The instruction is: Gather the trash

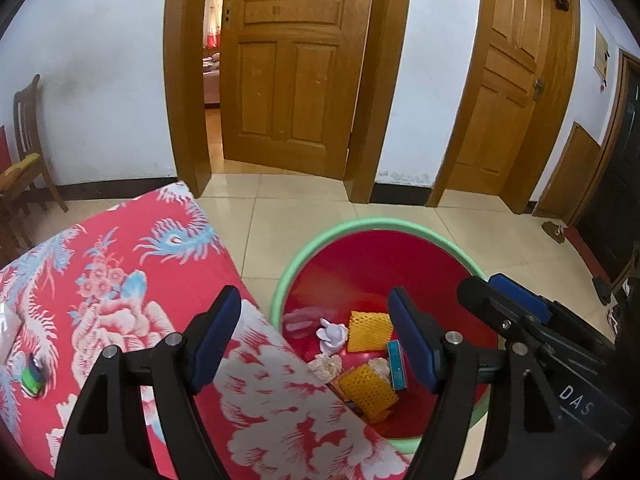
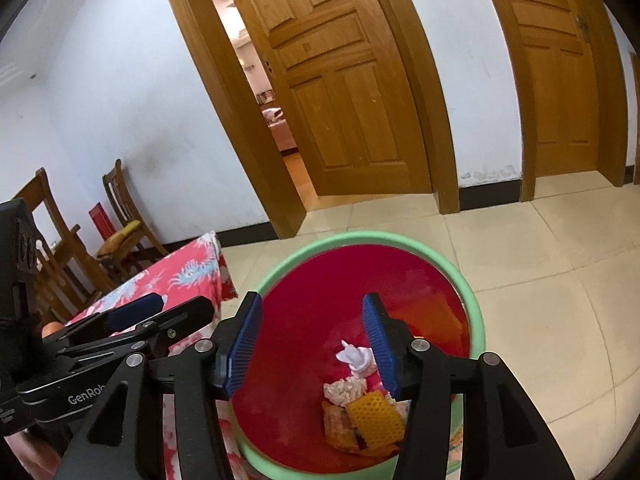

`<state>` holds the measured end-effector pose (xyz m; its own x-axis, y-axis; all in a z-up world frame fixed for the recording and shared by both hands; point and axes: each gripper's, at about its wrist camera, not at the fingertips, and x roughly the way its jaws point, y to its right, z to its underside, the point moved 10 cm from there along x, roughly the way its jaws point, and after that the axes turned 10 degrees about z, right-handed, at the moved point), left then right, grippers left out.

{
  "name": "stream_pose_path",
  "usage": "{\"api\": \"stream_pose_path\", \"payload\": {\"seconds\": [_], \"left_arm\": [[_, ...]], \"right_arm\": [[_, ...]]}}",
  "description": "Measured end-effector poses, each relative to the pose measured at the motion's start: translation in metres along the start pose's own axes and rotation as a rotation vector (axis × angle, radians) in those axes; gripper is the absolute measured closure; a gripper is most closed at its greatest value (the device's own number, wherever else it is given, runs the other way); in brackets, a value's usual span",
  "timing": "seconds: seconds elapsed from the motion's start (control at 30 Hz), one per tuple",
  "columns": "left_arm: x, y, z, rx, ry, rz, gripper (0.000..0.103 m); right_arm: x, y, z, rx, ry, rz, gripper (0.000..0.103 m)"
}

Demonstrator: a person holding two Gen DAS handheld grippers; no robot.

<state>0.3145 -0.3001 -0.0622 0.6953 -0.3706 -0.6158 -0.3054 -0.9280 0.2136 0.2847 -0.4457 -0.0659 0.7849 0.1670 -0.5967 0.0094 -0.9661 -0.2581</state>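
Beside the floral-clothed table [image 1: 132,280] — green-rimmed bin [image 1: 308,240] on beige tiles [image 1: 440,220].

Basin [image 1: 304,240] mouth open above; table [image 1: 120,280] flanks it.

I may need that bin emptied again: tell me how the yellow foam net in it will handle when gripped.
The yellow foam net looks like open mesh, so probably very light and squashy. It likely bends rather than holding shape. Lying loose on crumpled paper in the bin, it may snag neighbours.
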Motion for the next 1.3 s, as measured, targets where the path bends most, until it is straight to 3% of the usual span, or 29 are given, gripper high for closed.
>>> {"api": "stream_pose_path", "payload": {"seconds": [0.37,1.3], "left_arm": [[-0.031,-0.038,-0.001,-0.019,0.045,-0.052,0.014],[-0.118,-0.170,0.019,-0.150,0.112,-0.191,0.009]], "right_arm": [[-0.002,-0.029,-0.004,0.011,0.013,-0.067,0.027],[-0.001,-0.176,0.015,-0.150,-0.015,-0.181,0.026]]}}
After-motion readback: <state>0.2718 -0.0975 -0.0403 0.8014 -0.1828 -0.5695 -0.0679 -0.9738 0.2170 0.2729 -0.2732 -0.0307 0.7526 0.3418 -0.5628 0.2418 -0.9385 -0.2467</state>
